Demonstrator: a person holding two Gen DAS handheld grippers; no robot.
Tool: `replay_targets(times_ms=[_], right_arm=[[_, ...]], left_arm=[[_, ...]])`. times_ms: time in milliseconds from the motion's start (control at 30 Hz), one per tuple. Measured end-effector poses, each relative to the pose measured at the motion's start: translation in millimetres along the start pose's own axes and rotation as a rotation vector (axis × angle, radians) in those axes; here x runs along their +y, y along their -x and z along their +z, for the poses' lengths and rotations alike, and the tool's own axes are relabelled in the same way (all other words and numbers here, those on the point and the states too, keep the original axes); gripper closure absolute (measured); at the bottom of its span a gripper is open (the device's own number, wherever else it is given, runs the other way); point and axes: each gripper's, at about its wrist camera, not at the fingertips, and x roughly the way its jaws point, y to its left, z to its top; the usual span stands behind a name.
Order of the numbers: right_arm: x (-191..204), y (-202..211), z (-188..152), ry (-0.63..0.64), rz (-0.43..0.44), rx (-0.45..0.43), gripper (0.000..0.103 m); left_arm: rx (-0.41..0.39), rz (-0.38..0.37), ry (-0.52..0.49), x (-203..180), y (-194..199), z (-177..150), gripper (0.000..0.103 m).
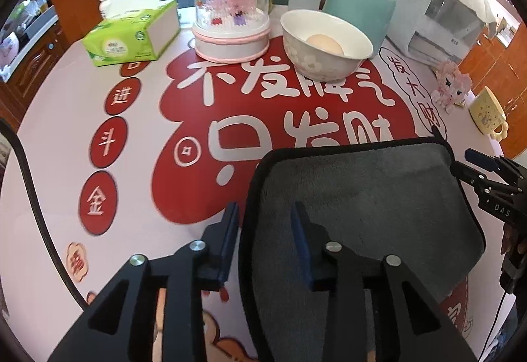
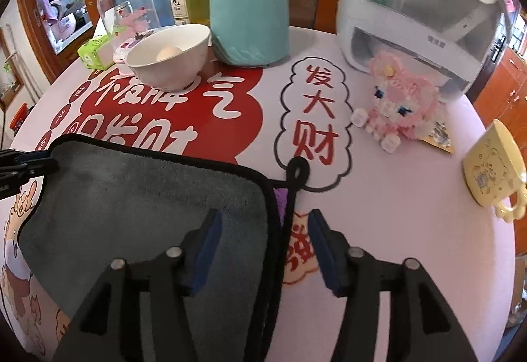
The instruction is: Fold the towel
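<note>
A grey towel is lying flat on the counter, near its front edge, with a black hanging loop trailing off its far right corner. The left gripper is sitting with its 2 fingers wide apart and gripping nothing; they are straddling the towel's left edge, 1 finger over the bare counter and 1 over the cloth. The right gripper is mirroring it, fingers equally spread and empty, straddling the right edge where 2 layers seem to be showing. Each gripper is therefore equally near its own side, and both edges are running away from the fingers toward the bowl. Folding next probably calls for pinching both near corners and carrying them forward. The bowl and the toy are standing well apart from the towel.
</note>
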Motion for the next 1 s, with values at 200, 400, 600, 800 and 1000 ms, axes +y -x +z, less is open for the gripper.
replay_targets(times_ms=[200,400,600,800,1000], right_arm=[[5,38,-13,-0.044,-0.034,-0.025,0.038],[24,75,-51,-0.119,-0.063,-0.011,0.034],[47,124,-114,-0.232,-0.055,0.008,0.034],[67,174,-166,-0.290,-0.066,-0.001,0.034],[85,219,-205,-0.306,-0.056,-0.025,0.033]], left_arm=[[-0.017,0.046,0.030,5,35,-22,0.054],[-0.026,0.047,0.032,10,81,-63,0.048],[-0.060,0.046,0.036,17,138,-119,0.041],[-0.090,0.045,0.037,18,187,-171,0.037],[-0.084,0.026,0.008,3,221,-213,0.037]])
